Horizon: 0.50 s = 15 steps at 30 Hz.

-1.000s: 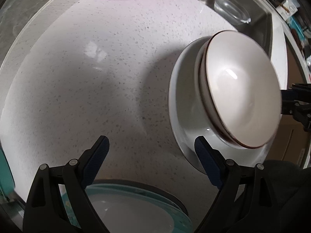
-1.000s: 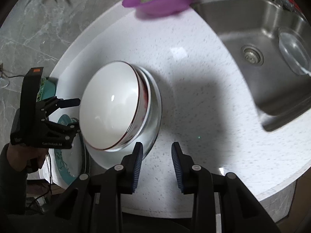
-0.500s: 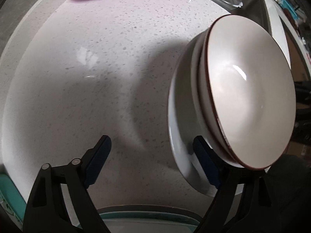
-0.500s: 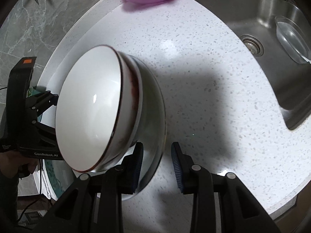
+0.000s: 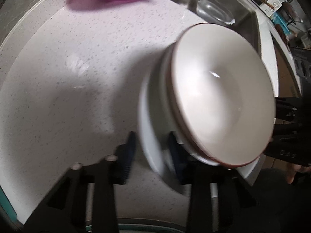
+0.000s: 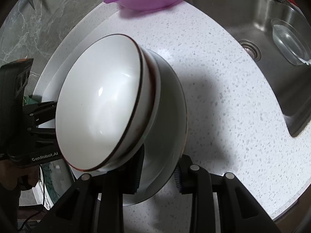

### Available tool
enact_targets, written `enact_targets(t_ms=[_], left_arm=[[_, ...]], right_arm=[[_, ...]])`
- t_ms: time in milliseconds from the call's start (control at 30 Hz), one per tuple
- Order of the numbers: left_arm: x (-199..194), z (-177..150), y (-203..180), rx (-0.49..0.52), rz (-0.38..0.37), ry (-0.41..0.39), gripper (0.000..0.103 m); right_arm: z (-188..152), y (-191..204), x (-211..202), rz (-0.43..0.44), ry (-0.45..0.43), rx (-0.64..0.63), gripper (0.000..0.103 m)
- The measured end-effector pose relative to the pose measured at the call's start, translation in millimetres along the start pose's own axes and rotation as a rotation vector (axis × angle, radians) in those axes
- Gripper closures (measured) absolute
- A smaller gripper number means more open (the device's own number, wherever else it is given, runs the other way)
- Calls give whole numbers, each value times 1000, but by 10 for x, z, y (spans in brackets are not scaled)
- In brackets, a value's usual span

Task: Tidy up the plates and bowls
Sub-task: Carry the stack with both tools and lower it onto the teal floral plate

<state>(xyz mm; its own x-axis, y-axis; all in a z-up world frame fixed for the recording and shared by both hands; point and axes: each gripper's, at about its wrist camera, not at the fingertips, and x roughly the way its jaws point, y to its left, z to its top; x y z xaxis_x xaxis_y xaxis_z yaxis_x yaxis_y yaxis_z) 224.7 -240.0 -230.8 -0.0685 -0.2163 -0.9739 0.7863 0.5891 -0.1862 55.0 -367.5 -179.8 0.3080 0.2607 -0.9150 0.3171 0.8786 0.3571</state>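
Both grippers are closing on opposite rims of the white plate (image 6: 171,101) carrying the stacked bowls (image 6: 101,101): left gripper (image 5: 151,151) at nine o'clock, right gripper (image 6: 158,171) at six.

Both wrist cams looking steeply down along own fingers, close up on the stacked bowls (image 5: 223,97) (image 6: 99,104) from opposite sides; speckled countertop (image 5: 58,77) (image 6: 223,97) and sink (image 6: 272,19) shared.

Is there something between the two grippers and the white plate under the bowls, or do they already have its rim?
Nothing visible is in the way. The left gripper and the right gripper each have the rim of the white plate between their closing jaws, on opposite sides. The stacked bowls sit inside the rim, clear of the pads.
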Motion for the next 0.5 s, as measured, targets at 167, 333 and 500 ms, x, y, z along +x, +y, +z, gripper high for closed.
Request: enact_targets(t_ms=[167,333,500], left_arm=[[12,40,-89,-24,-7,-2,90],[-18,-31,-168,-30,10,-16,91],[-68,-195,-239,-52,28,-26,91]], right_arm=[[65,-67,-11,23,-1,14,80],[63,-85,-19,13,-4,7,82],[70,-38,-10,15,14,-10,82]])
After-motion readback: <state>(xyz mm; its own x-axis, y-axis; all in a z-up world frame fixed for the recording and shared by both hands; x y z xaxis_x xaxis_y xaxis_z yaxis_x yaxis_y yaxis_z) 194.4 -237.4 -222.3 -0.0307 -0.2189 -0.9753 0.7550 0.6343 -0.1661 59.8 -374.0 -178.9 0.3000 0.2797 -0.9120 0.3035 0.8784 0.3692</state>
